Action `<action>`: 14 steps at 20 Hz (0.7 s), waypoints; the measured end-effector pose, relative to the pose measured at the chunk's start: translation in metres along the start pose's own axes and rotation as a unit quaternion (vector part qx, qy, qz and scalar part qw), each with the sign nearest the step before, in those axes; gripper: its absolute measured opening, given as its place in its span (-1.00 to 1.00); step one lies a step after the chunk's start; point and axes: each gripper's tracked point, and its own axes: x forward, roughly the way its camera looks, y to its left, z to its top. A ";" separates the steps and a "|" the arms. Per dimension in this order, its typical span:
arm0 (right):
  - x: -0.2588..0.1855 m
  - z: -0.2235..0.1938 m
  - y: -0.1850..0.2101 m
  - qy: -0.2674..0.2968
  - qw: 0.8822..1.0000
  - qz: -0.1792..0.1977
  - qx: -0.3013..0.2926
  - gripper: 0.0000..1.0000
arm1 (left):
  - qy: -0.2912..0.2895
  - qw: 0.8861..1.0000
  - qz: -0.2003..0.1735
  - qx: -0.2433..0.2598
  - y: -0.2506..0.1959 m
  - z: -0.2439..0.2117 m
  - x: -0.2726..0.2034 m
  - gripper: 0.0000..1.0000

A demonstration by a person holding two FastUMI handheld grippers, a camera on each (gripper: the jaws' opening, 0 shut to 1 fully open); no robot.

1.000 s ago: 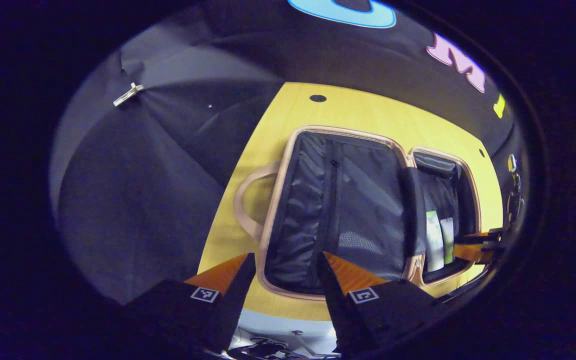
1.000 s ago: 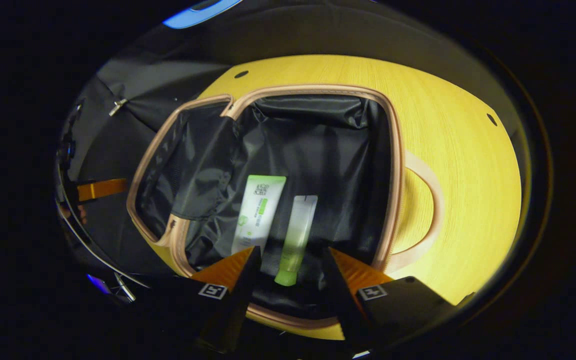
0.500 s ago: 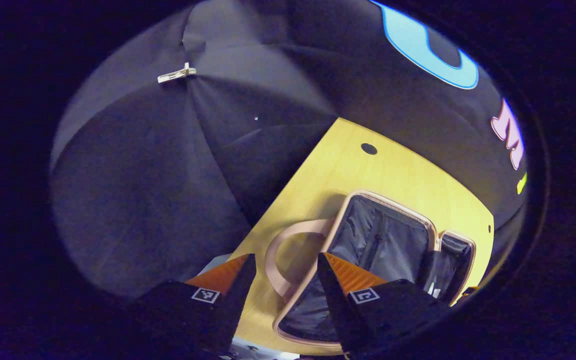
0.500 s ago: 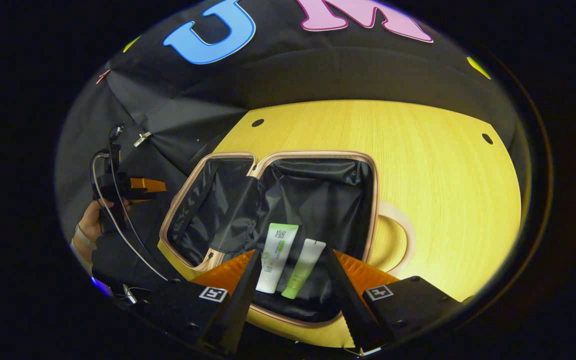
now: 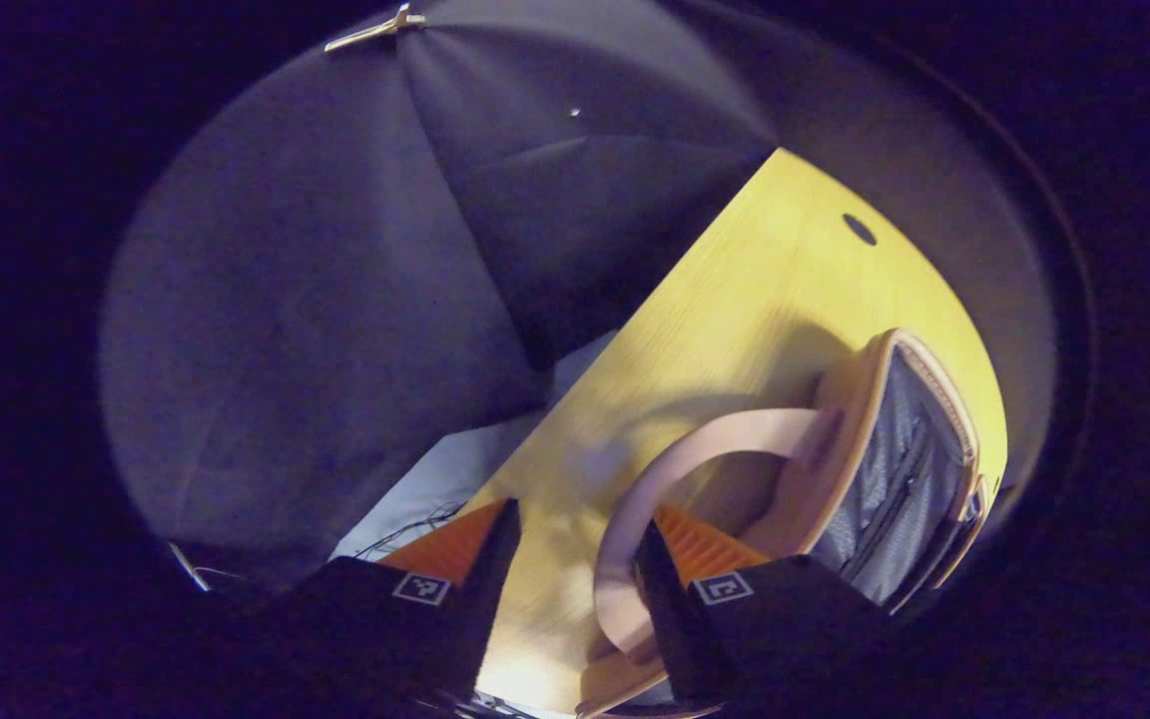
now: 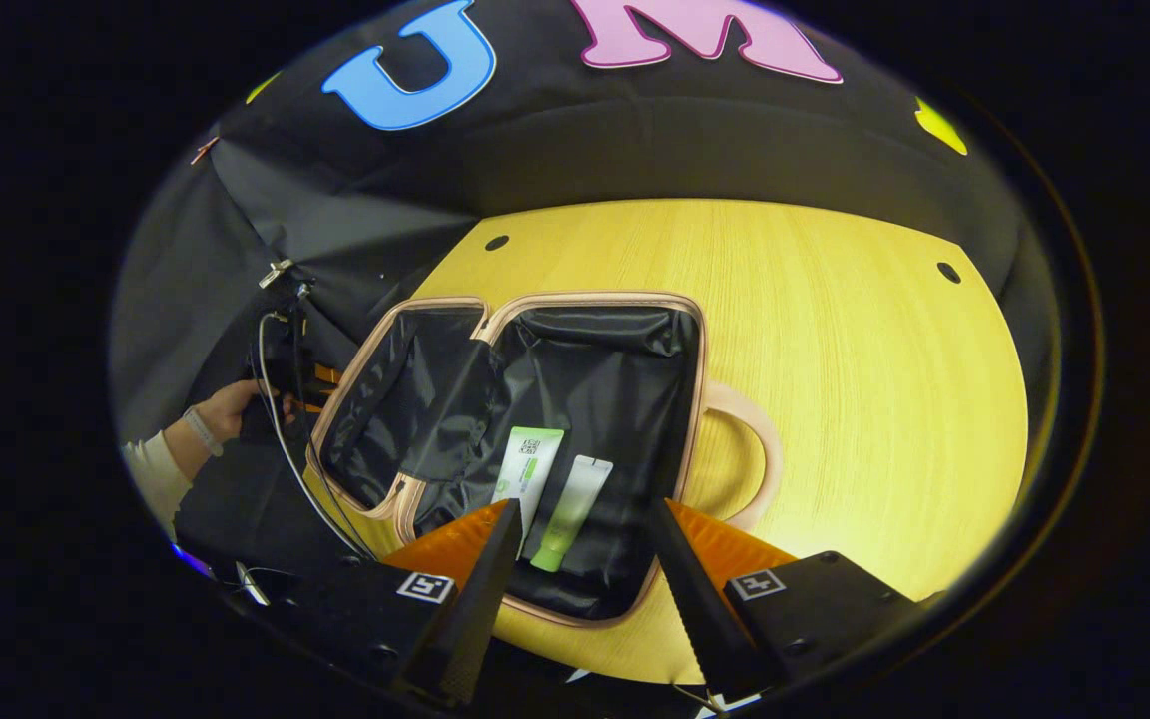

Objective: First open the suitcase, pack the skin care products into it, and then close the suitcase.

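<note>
On the yellow tabletop [image 5: 695,330], left gripper view: suitcase [image 5: 894,469] lying open, lining exposed, pink handle [image 5: 665,479] arching just ahead of the left gripper [image 5: 569,559], fingers apart (gripping nothing). Over in the right gripper view: same suitcase [image 6: 535,399] spread flat, white tube [image 6: 525,469] and green tube [image 6: 570,509] side by side inside; right gripper [image 6: 580,559] above them, fingers spread, empty.

Pink suitcase [image 6: 697,399] (black lining); green-white tubes [image 6: 527,469]; yellow table [image 6: 864,399].
</note>
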 end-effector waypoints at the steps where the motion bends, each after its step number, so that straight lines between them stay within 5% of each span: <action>1: -0.002 0.001 -0.001 -0.003 1.000 0.002 0.001 0.68 | -0.001 1.000 -0.003 0.014 -0.008 0.002 -0.011 -0.08; 2: -0.003 0.000 0.000 -0.004 1.000 0.005 0.000 0.68 | -0.001 0.999 0.003 0.034 -0.010 -0.002 -0.014 -0.63; 8: -0.015 0.015 0.013 -0.041 0.998 0.040 -0.025 0.68 | -0.077 0.994 -0.041 0.070 -0.030 0.027 -0.079 -0.76; 14: -0.047 0.043 -0.010 -0.085 0.993 0.075 -0.032 0.68 | -0.183 0.977 -0.085 0.067 -0.076 0.047 -0.217 -0.79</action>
